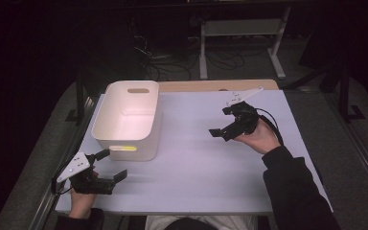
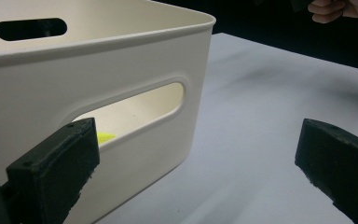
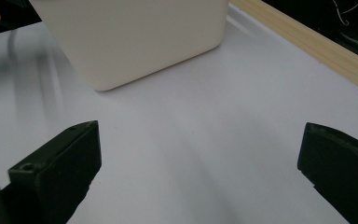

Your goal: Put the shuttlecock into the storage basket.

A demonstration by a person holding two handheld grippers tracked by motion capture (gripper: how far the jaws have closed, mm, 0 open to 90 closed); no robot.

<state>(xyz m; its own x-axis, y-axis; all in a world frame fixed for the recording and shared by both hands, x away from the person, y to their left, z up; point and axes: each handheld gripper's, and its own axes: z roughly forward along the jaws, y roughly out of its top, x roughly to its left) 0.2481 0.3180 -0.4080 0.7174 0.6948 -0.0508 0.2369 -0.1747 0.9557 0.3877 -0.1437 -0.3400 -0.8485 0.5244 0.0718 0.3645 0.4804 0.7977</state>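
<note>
The white storage bin (image 1: 127,120) is standing on the table's white board (image 1: 196,158), toward its left far part. The left gripper (image 1: 109,165) is hovering just beside the bin's near handle slot (image 2: 135,109), jaws spread wide and holding nothing. The right gripper (image 1: 224,120) is hanging well apart to the bin's right, jaws likewise spread and holding nothing.

White bin (image 2: 135,60) just ahead of left gripper (image 2: 196,163): smooth plastic, soft satin sheen. Both grippers' jaws: matt black, slightly grainy, rough at edges. Table sheet (image 3: 182,140) under right gripper (image 3: 198,163): smooth, matt, pale. Beyond it, bare light wood edge strip (image 3: 307,42).
</note>
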